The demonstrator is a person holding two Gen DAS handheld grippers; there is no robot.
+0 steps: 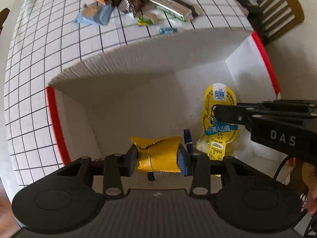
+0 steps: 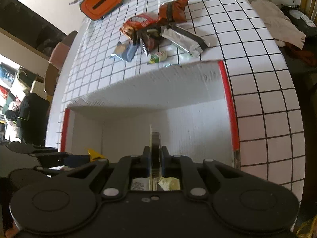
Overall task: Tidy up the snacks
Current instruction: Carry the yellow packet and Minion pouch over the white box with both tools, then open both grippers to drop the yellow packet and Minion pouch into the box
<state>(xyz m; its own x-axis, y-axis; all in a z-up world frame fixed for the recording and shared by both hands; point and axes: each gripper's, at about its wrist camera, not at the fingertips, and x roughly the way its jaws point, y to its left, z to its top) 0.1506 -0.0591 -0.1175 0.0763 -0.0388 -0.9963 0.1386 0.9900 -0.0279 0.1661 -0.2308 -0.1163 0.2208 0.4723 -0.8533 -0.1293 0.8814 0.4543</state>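
My left gripper (image 1: 158,158) is shut on a small yellow snack packet (image 1: 158,154) and holds it inside the white cardboard box (image 1: 138,91) with red edge tape. My right gripper (image 2: 155,158) is shut on a flat yellow snack pack (image 1: 218,107), seen edge-on in the right wrist view (image 2: 155,140), also held over the box; in the left wrist view the right gripper (image 1: 218,115) comes in from the right. Several loose snacks (image 2: 154,33) lie on the checked tablecloth beyond the box: an orange-red bag, a blue packet (image 1: 93,15), a silver bar (image 2: 182,38), a small green packet (image 2: 158,57).
An orange container (image 2: 102,0) stands at the far end of the table. The box's far wall (image 2: 148,87) rises in front of both grippers. A wooden chair (image 1: 277,6) stands at the table's right; clothes (image 2: 277,25) lie on furniture beyond the table edge.
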